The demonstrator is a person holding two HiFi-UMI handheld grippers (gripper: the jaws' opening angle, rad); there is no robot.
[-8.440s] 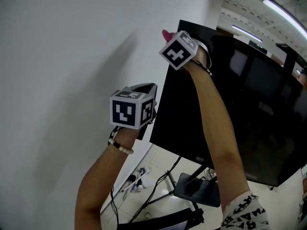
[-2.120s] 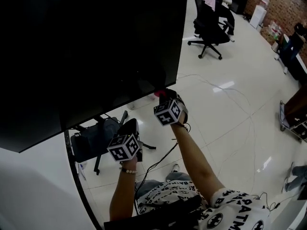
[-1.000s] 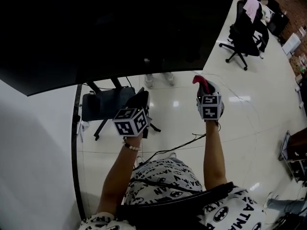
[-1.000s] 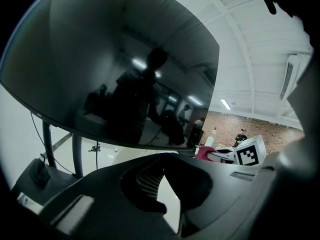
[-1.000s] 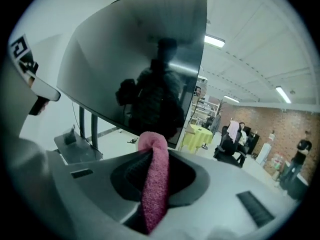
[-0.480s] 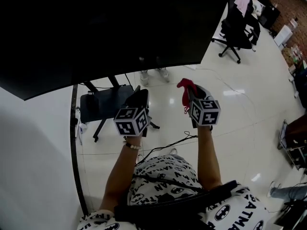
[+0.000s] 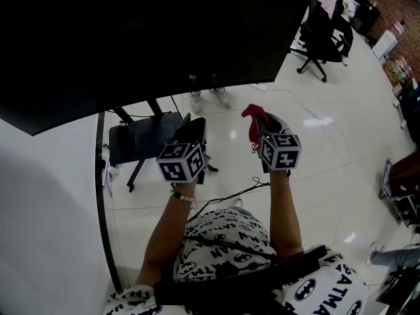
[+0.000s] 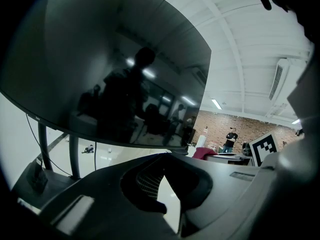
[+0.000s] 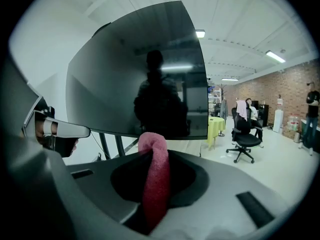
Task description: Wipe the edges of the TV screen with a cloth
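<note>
well, the cloth [image 9: 154, 174], a fuzzy pink roll, stands pinched between the right gripper's [image 7: 261, 126] closed jaws, with its looped tip poking past them. it sits near the tv's [image 7: 131, 38] lower edge, below it and not touching; the screen is glossy black and mirrors a dark figure. the left gripper [image 7: 191, 131] is beside it, jaws pressed together on nothing, also under that edge. beneath lies shiny white floor [image 7: 328, 156], open to the right, with the dark stand [image 7: 139, 136] at left.

Glossy white floor [image 7: 328, 169]: TV stand [image 7: 141, 142], office chair [image 7: 319, 28], cable [image 7: 230, 194].
</note>
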